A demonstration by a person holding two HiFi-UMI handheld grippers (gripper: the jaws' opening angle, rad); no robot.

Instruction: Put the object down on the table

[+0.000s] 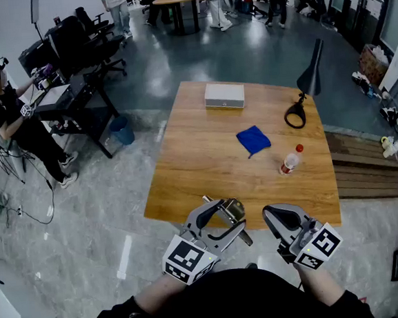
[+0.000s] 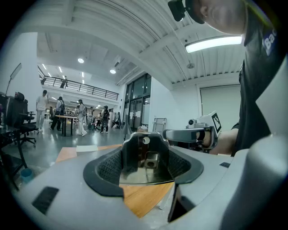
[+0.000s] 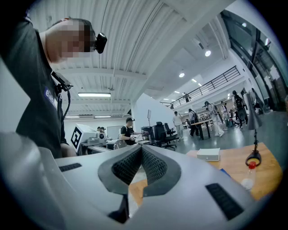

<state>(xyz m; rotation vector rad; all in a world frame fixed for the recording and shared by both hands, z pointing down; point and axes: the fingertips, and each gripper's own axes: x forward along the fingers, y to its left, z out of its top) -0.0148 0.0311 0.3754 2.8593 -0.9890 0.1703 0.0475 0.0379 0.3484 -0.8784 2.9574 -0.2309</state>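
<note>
My left gripper is shut on a shiny metal object with a short bar, held above the near edge of the wooden table. In the left gripper view the metal object fills the gap between the wide-set black pads, with the table's wood below it. My right gripper hovers just to the right, near the same edge. In its own view my right gripper has its pads meeting at the tips with nothing between them.
On the table lie a blue cloth, a clear bottle with a red cap, a white box at the far side and a black desk lamp at the far right. A seated person and office chairs are off to the left.
</note>
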